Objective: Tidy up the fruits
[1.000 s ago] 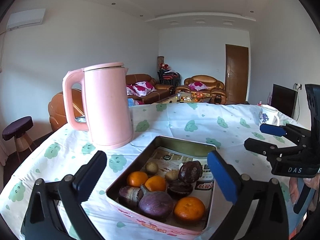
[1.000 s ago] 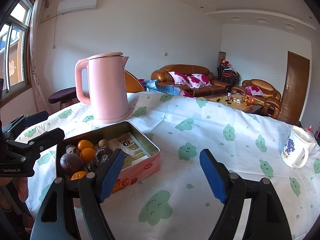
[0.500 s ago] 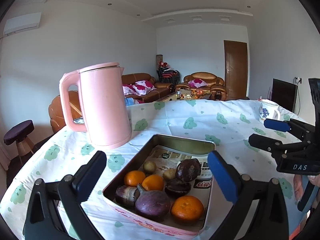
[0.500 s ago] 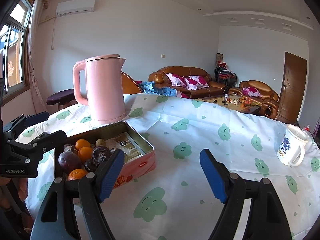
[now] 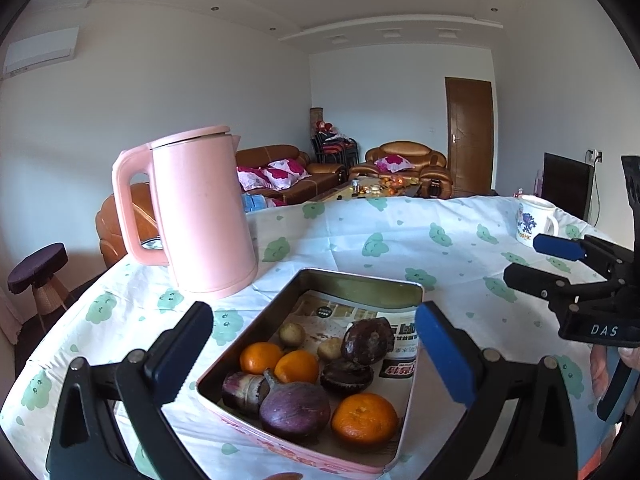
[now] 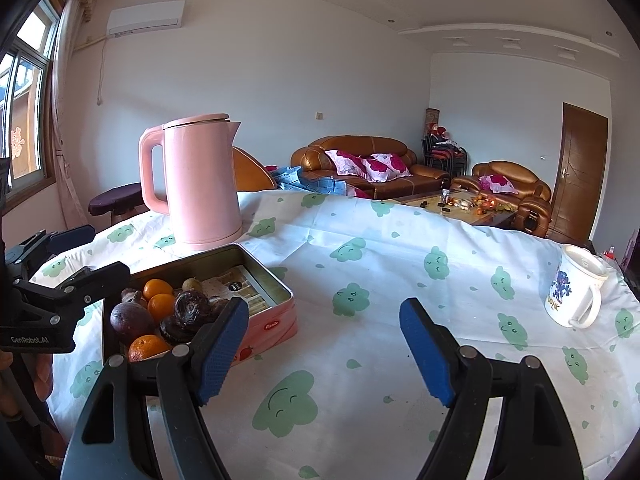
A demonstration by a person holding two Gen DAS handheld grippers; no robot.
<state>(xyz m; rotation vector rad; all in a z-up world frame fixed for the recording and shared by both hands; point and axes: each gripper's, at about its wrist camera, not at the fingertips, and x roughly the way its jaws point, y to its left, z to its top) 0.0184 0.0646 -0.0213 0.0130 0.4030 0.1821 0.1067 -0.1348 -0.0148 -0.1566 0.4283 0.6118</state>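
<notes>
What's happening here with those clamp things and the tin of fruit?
A person holds a two-finger gripper in each hand over a table with a cloud-print cloth. Both are open and empty. The left gripper hovers over a pink tin holding oranges and dark purple fruits; the right gripper hangs over bare cloth beside it. A pink kettle and a mug stand nearby. No fruit has been picked up.

Left wrist cam sits low at the near table edge, looking forward and slightly down, right up close to the tin (image 5: 360, 282). Right wrist cam is off to that one's right, a bit further back from the tin (image 6: 276, 322), facing across the tablecloth (image 6: 360, 272). Both catch the tin, the pink kettle (image 5: 200, 212), the mug (image 6: 576, 292), the sofas behind, plus each other's gripper.
</notes>
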